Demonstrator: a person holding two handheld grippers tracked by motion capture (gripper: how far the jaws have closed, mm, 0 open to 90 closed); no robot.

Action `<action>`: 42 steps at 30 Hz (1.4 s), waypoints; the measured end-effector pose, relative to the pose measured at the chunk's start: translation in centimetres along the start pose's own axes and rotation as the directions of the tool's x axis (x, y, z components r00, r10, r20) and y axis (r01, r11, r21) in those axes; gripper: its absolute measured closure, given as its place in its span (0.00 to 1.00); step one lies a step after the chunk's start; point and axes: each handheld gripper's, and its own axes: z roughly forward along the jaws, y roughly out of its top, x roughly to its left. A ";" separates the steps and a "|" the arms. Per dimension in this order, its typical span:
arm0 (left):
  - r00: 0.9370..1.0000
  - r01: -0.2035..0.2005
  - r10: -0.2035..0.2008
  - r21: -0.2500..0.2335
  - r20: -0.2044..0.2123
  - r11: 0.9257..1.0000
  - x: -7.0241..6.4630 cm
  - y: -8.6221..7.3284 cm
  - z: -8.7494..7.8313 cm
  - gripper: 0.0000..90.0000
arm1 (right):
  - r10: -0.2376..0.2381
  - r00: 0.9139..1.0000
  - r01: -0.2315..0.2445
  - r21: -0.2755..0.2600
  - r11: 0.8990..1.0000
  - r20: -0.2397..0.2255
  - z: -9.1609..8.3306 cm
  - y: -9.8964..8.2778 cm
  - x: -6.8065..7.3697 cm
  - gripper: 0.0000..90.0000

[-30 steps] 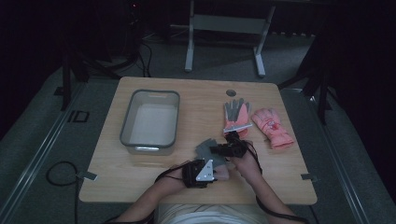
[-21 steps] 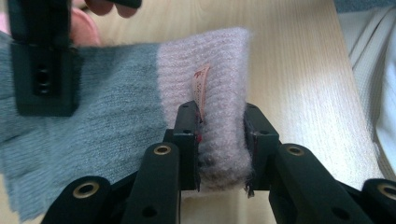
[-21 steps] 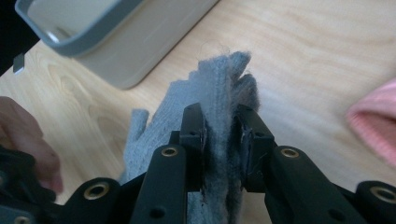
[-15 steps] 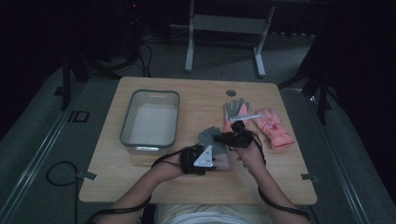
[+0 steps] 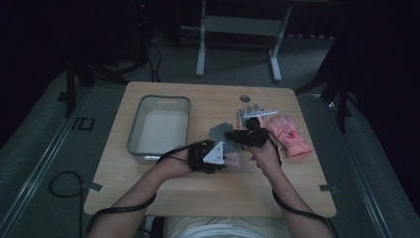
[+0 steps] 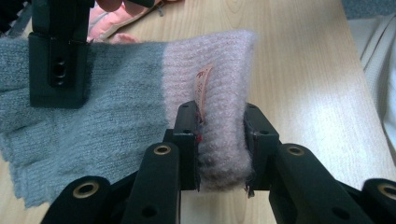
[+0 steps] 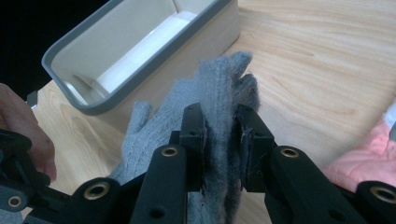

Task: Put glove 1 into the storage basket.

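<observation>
A grey knit glove [image 6: 116,102] with a pale pink cuff [image 6: 219,70] is stretched between both grippers near the table's middle. My left gripper [image 6: 222,135] is shut on the cuff, beside a small label. My right gripper [image 7: 222,126] is shut on the glove's grey finger end [image 7: 215,84]. In the high view the left gripper [image 5: 220,156] sits just nearer the person than the right gripper [image 5: 240,136], with the glove [image 5: 218,133] between them. One jaw of the right gripper also appears at the top left of the left gripper view.
An empty grey bin [image 5: 161,126] stands left of the glove, its rim [image 7: 140,51] close to the right gripper. A second grey and pink glove [image 5: 250,115] and a pink padded glove [image 5: 289,136] lie to the right. The table's near edge [image 5: 208,210] is bare wood.
Both grippers have moved away from the person toward the table's middle, carrying the grey glove with them. The left gripper has closed in beside the right one.
</observation>
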 end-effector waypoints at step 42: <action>0.998 0.062 -0.055 0.240 -0.035 0.969 6.8 -8.4 -11.0 0.78 | -0.116 0.989 0.109 -0.074 0.991 -0.093 10.9 10.3 8.7 0.83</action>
